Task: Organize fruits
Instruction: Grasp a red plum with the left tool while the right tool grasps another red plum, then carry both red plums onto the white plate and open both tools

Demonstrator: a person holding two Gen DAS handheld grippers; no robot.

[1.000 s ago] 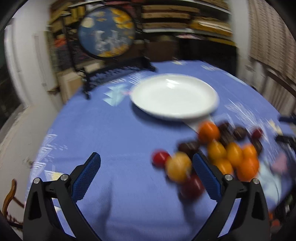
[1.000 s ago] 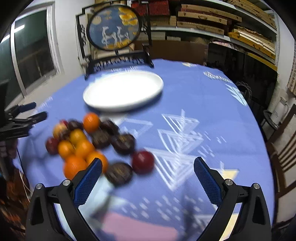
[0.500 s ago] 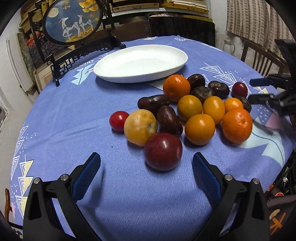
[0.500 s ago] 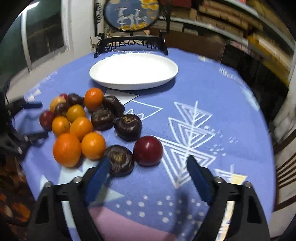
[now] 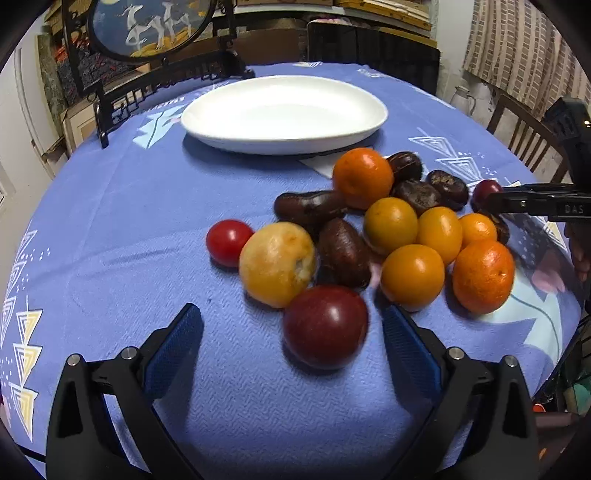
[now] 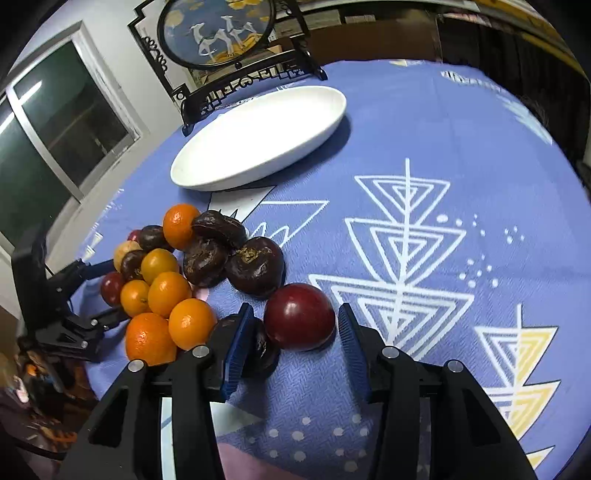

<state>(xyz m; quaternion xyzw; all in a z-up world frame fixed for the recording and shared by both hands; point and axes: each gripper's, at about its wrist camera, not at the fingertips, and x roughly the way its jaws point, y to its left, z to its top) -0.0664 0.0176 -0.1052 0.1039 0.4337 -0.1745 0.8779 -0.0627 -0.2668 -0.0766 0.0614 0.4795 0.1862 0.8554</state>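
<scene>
- Nearest to me, my right gripper [image 6: 291,336] straddles a dark red plum [image 6: 300,316] at the edge of the pile. Its jaws are closing with the plum between them, but I see a sliver of cloth on each side, so I judge the pads are not pressing yet.
- Just left of that plum, a dark brown fruit [image 6: 263,349] sits partly behind the left finger; I would watch that it is not nudged.
- My left gripper [image 5: 291,341] stands wide at the other side of the pile, a second dark red plum [image 5: 325,326] between its fingers nearer the right one. Its jaws are starting to close, with clear gaps on both sides, so nothing is held.
- Just past that plum lie a yellow fruit [image 5: 277,264], a small tomato [image 5: 229,242] and a dark oblong fruit [image 5: 345,253].
- Beyond them the oranges [image 5: 413,277] and more dark fruits [image 5: 419,195] lie bunched together, touching, on the blue tablecloth [image 5: 129,221].
- Farther off, the white plate [image 5: 284,112] stands bare, apart from the pile.
- Behind it is a round painted screen [image 6: 216,31] on a black stand.
- My judgement: nothing is sorted yet. All the fruit is on the cloth, and every piece remains to be moved, these two plums likely first.
</scene>
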